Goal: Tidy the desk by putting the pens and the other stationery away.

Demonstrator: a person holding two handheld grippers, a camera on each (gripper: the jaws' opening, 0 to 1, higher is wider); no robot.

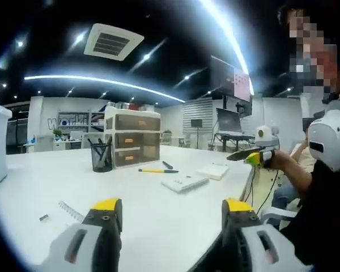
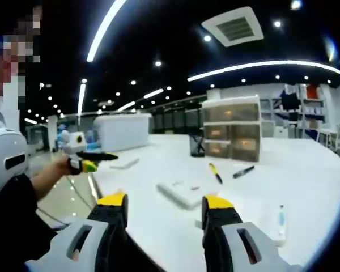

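Landmark: drawer unit [image 1: 132,137], three translucent drawers in a white frame, standing on the white desk [image 1: 56,181]. Drawers shut; dim shapes show through the fronts, contents cannot be told.

Pen cup [image 1: 101,155]: black mesh, just beside the drawer unit on its left in the left gripper view. Several dark pens stand in it, leaning; count unclear.

In front of the drawer unit, loose on the desk: yellow pen [image 1: 157,170] lying flat, black pen [image 1: 168,165] just beside it, nearer the unit. Further out from the unit: white flat pad [image 1: 185,182] and a second white pad [image 1: 213,170], near each other, not touching.

Well in front of the unit, near the left gripper [image 1: 169,211]: spiral binding [image 1: 71,211] and a small dark clip [image 1: 43,217].

Right gripper view: a small white tube [image 2: 280,222] lies on the desk well in front of the unit, near the right gripper [image 2: 164,205].

White bin [image 2: 123,131] at the far desk end, beyond the unit; contents not visible.

Left gripper: jaws spread wide, nothing between them, yellow tips above the desk edge. Right gripper: jaws apart, likewise empty.

A person sits at the desk edge.
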